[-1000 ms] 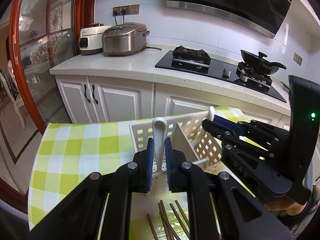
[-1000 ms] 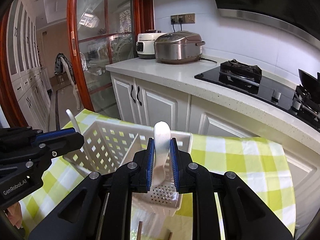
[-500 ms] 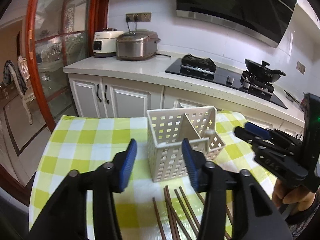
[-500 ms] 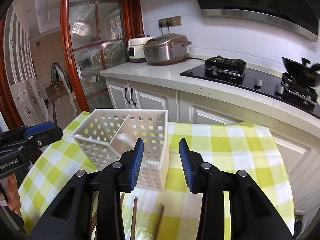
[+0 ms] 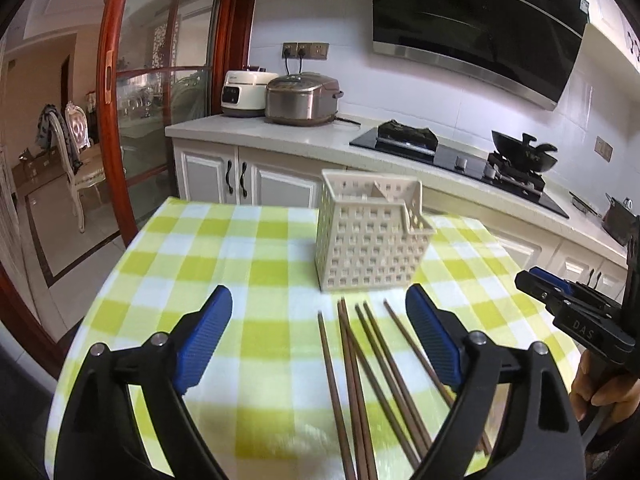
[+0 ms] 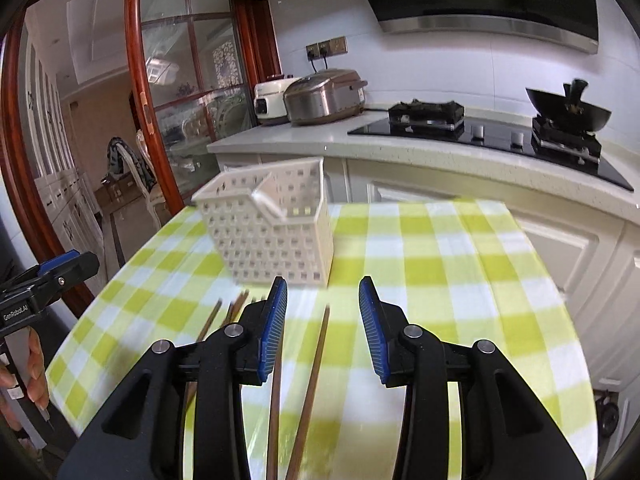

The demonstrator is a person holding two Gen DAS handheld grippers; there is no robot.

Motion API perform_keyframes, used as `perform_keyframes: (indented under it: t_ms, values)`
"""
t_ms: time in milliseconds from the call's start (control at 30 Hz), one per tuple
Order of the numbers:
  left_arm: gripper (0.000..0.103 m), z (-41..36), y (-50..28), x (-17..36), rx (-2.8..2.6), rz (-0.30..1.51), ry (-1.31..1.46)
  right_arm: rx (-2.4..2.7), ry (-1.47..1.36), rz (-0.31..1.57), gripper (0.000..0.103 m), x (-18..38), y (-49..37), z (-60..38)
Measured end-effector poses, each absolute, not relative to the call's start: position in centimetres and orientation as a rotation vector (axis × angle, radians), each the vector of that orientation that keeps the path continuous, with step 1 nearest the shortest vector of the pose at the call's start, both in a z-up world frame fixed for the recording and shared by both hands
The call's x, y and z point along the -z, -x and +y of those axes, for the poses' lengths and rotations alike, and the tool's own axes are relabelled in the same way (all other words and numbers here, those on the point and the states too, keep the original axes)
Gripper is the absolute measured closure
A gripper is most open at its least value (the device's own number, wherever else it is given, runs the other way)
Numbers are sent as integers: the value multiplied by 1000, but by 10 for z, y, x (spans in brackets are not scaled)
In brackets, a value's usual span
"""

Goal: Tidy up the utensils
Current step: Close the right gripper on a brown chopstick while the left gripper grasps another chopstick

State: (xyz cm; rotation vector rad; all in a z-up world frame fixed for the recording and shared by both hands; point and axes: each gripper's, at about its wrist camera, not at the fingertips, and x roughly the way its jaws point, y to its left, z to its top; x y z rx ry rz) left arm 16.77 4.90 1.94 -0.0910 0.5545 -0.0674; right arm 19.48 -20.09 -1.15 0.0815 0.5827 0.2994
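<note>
A white perforated utensil basket [image 5: 370, 232] with an inner divider stands on the yellow-green checked tablecloth [image 5: 200, 248]; it also shows in the right wrist view [image 6: 272, 224]. Several brown chopsticks [image 5: 360, 368] lie on the cloth in front of it, and in the right wrist view [image 6: 314, 376]. My left gripper [image 5: 318, 336] is open wide and empty, above the chopsticks. My right gripper [image 6: 323, 324] is open and empty, with one chopstick below its gap. The basket's contents are hidden behind its walls.
A kitchen counter [image 5: 280, 136] behind the table holds two rice cookers [image 5: 300, 98], a black hob [image 5: 404, 140] and a wok [image 5: 524, 154]. A red-framed glass door [image 5: 120, 120] stands at left. The right gripper shows at the left view's right edge [image 5: 576, 316].
Both grippers held white spoons over the basket a second ago. They let go, opened wide and pulled back toward the near table side; the spoons are out of sight.
</note>
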Motion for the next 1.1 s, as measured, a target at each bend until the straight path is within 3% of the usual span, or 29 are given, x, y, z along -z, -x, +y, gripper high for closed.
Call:
perform_keyframes:
  t_ms: [667,900,1100]
  values:
    - [17,55,-160,61,33,647,110,-285,8,777,66,84,-205,-176]
    - [17,61,-175,61,18,656,103,-307,67,839,81,93,-235,-154]
    - [17,65,-191,63,26,681,113,-298,102,883,85,102,-256,-143]
